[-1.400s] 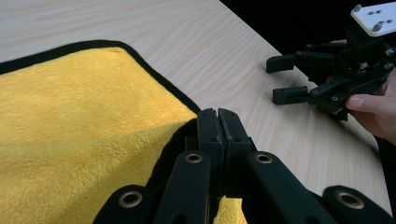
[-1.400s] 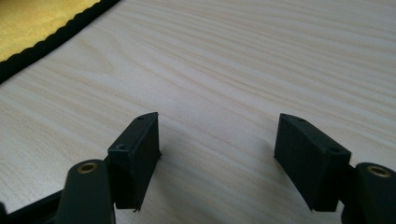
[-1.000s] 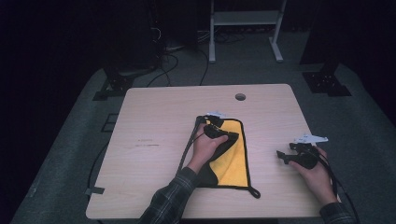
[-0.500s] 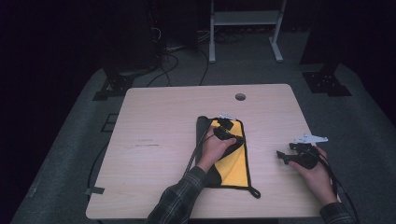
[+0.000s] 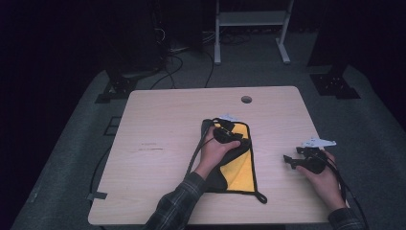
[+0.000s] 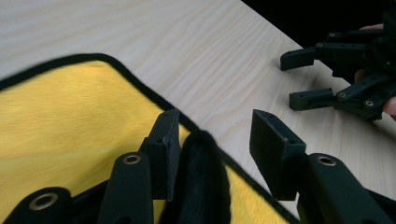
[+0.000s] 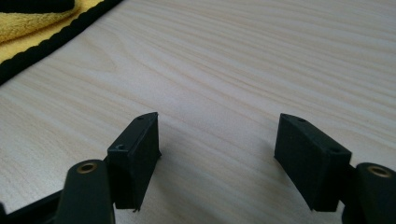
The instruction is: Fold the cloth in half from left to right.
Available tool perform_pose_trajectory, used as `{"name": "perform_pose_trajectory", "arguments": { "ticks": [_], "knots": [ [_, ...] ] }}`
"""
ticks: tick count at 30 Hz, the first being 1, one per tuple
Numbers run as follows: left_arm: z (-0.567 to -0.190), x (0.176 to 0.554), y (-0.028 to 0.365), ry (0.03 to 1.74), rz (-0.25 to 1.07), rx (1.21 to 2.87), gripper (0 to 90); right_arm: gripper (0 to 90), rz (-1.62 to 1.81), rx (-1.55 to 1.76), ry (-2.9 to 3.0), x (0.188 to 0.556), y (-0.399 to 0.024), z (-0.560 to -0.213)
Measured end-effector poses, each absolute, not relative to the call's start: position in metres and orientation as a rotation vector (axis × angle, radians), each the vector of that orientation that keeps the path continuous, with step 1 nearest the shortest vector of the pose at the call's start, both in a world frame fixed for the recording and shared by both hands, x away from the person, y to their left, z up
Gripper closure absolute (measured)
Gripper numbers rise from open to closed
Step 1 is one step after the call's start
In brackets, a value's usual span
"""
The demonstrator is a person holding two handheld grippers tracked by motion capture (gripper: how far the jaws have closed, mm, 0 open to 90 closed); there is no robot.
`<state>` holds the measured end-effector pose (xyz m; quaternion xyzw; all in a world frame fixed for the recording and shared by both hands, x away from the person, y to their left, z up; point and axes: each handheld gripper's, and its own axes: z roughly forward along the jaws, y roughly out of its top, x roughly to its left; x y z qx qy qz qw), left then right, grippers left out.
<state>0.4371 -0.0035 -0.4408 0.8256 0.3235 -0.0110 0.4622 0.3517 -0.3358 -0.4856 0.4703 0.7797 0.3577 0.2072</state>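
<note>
A yellow cloth (image 5: 241, 168) with a black hem lies on the wooden table (image 5: 163, 120), partly folded over so its black side shows. My left gripper (image 5: 239, 140) hovers over the cloth's far end. Its jaws have just been opening. In the left gripper view (image 6: 215, 123) a black fold of cloth (image 6: 201, 177) stands between them, beside one pad and clear of the other. The yellow face (image 6: 70, 116) spreads out to the left. My right gripper (image 5: 287, 161) rests open on bare wood right of the cloth, with nothing between its jaws (image 7: 217, 140). The left gripper view also shows the right gripper (image 6: 290, 80).
A round cable hole (image 5: 246, 99) sits near the table's far edge. The cloth's hem (image 7: 51, 42) crosses the top left corner of the right gripper view. A white stand (image 5: 249, 19) and cables lie on the dark floor beyond the table.
The left hand slid a little to the right over the cloth, then back. The right hand has not moved.
</note>
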Motion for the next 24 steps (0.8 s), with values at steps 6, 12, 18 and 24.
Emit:
{"name": "perform_pose_trajectory", "arguments": {
  "ticks": [6, 12, 18, 24],
  "knots": [
    [-0.437, 0.428, 0.031, 0.804, 0.052, 2.059, 51.5, 29.8, 0.996, 1.308, 2.172, 0.352, -0.336, -0.486],
    [-0.440, 0.419, 0.067, 0.866, 0.159, 2.059, 50.0, 29.8, 0.996, 1.308, 2.173, 0.352, -0.336, -0.486],
    [-0.448, 0.417, 0.100, 0.949, 0.218, 2.064, 50.0, 29.8, 0.996, 1.308, 2.174, 0.351, -0.336, -0.486],
    [-0.462, 0.416, 0.108, 1.007, 0.185, 2.074, 53.7, 29.8, 0.996, 1.308, 2.174, 0.351, -0.336, -0.486]
  ]
}}
